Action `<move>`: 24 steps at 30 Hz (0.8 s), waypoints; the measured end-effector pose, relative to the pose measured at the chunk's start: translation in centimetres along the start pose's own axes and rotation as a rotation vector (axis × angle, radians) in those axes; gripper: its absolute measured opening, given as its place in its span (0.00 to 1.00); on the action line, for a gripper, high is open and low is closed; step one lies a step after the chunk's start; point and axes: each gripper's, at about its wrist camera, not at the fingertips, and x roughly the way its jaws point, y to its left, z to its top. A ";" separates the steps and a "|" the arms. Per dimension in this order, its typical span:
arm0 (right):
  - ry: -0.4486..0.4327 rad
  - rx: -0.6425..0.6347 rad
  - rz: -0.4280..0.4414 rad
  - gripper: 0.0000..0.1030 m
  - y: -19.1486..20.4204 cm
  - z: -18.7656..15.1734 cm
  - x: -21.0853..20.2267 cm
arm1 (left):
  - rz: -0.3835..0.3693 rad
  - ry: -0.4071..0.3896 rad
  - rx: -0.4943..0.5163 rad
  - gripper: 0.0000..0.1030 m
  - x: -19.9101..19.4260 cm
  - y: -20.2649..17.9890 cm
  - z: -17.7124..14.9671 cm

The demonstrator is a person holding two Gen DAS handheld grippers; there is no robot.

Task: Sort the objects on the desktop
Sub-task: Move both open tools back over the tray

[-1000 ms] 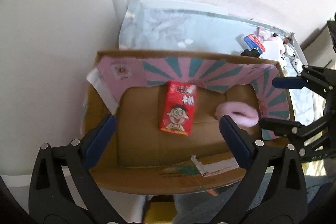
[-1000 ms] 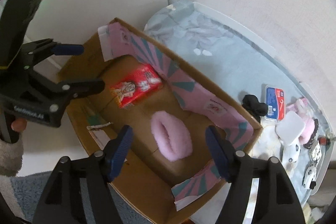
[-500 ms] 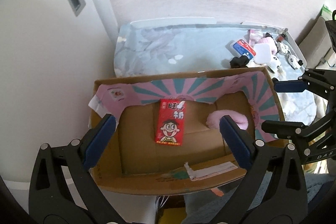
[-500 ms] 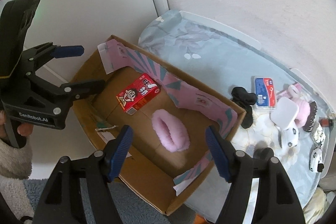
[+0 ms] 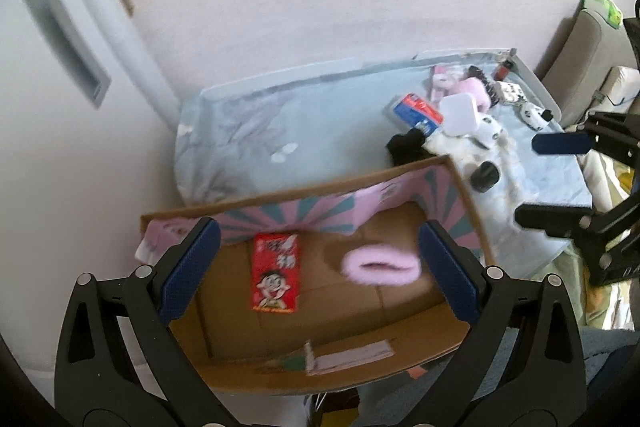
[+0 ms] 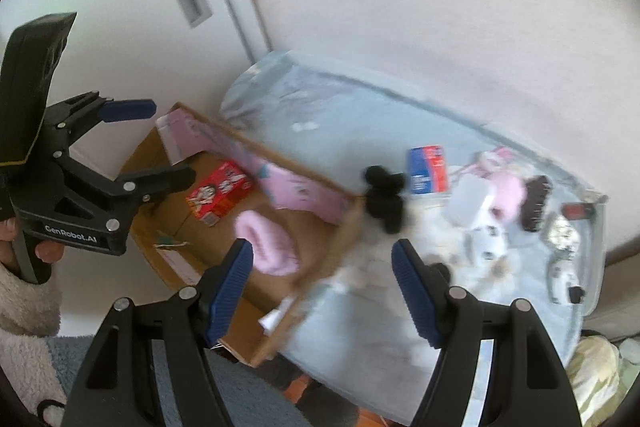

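Note:
A cardboard box (image 5: 400, 359) with pink and teal flaps stands beside a low table; it also shows in the right wrist view (image 6: 320, 279). Inside lie a red snack carton (image 5: 276, 277) (image 6: 219, 191) and a fluffy pink scrunchie (image 5: 380, 264) (image 6: 267, 242). My left gripper (image 5: 318, 271) is open and empty above the box. My right gripper (image 6: 322, 287) is open and empty above the box's right edge. On the table lie a black hair tie (image 6: 384, 195), a blue-red card pack (image 6: 428, 169) and a white case (image 6: 472, 201).
The table wears a light blue cloth (image 5: 248, 131). Several small items cluster at its far right: a pink plush (image 6: 508, 193), a dark hair claw (image 6: 534, 203), panda figures (image 6: 564, 267). A white door (image 5: 48, 67) and a wall stand behind. The left gripper shows in the right wrist view (image 6: 160, 143).
Both grippers have risen and drawn back from the box, and the right one has swung right toward the table. More of the table's items have come into view. Both stay open.

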 end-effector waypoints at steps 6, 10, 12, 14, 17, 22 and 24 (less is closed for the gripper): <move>-0.038 0.049 -0.086 0.66 -5.3 -0.8 -3.9 | -0.039 -0.033 0.038 0.96 -0.4 -3.0 2.6; -0.041 0.089 -0.150 0.66 -9.2 -1.9 -5.6 | -0.074 -0.047 0.065 0.96 -0.2 -5.7 4.2; -0.038 0.111 -0.171 0.66 -11.3 -2.6 -6.2 | -0.093 -0.045 0.081 0.96 0.2 -7.5 5.0; -0.031 0.119 -0.185 0.66 -12.8 -3.2 -6.6 | -0.107 -0.037 0.093 0.96 0.8 -9.1 5.5; -0.016 0.124 -0.196 0.66 -15.4 -4.3 -7.0 | -0.133 -0.016 0.114 0.96 2.4 -11.4 6.4; 0.025 0.123 -0.187 0.66 -19.5 -5.8 -6.4 | -0.174 0.050 0.125 0.96 6.1 -13.9 8.5; 0.044 0.117 -0.181 0.66 -21.2 -6.3 -5.8 | -0.175 0.069 0.128 0.96 7.6 -14.8 9.7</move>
